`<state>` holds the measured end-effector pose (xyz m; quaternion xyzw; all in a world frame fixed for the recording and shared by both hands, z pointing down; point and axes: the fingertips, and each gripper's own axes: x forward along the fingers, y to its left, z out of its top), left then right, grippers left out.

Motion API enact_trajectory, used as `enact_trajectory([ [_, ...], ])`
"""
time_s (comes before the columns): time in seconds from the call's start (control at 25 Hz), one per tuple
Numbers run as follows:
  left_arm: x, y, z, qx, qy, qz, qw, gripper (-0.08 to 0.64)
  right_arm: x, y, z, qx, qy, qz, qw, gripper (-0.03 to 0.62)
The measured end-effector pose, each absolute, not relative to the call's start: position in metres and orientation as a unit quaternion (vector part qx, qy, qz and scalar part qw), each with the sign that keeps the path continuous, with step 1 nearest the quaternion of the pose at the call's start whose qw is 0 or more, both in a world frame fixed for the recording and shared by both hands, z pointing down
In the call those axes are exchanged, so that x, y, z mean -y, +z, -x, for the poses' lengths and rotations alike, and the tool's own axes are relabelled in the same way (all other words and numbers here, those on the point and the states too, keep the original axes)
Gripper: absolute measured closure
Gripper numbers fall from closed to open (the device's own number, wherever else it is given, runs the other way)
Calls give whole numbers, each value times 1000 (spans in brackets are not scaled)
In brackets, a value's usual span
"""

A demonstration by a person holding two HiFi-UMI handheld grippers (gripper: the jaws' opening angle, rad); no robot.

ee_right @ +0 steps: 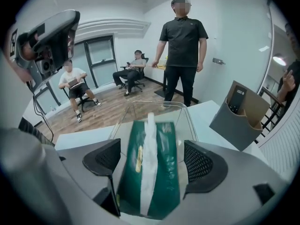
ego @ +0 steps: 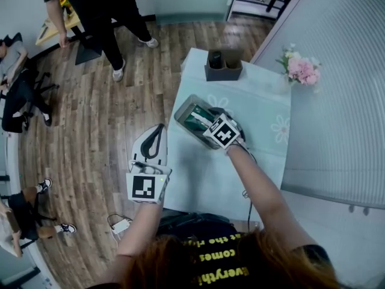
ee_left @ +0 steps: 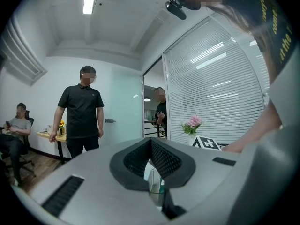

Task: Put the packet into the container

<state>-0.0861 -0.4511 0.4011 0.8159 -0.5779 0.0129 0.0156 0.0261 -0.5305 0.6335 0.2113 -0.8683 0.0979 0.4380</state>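
Packet [ee_right: 164, 172] in clear container [ee_right: 154, 103], right tool [ee_right: 152, 156] open around it; left tool [ee_left: 151, 149] closed, empty.

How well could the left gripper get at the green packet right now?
Probably not well. The right gripper straddles the packet in the container, blocking it from above, while the left gripper hangs shut beside the table.

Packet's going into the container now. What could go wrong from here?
1. The packet lies between the open jaws of the right gripper; pulling back carelessly could drag it out of the container.
2. The container sits near the left edge of the table; a nudge might push it off.
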Motion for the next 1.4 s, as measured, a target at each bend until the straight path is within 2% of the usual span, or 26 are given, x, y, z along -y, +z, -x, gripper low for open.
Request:
enact_trajectory([
  [0.2,450,399,83,575,15,-818,15,558,532,614,-30,878,95,-224,413,183],
  [0.36,450,398,80,574,13,-818,13,558,535,581,-30,902,92,-244,344,186],
  [0.4,450,399,79,575,13,-818,13,558,533,578,-31,905,93,-247,333,203],
  [0.44,450,401,79,575,12,-818,10,558,531,575,-33,907,93,-250,325,235],
  [0.52,450,403,80,575,11,-818,5,558,527,571,-36,908,86,-259,318,360],
  [0.64,450,403,78,573,10,-820,10,558,523,565,-40,910,82,-273,303,498],
  [0.76,451,401,78,572,13,-820,3,558,521,550,-43,916,83,-296,257,555],
  [1.16,449,396,74,571,11,-821,-3,558,505,450,-51,929,43,-358,82,569],
  [1.4,448,392,68,563,7,-826,-1,558,481,402,-50,933,15,-359,24,569],
])
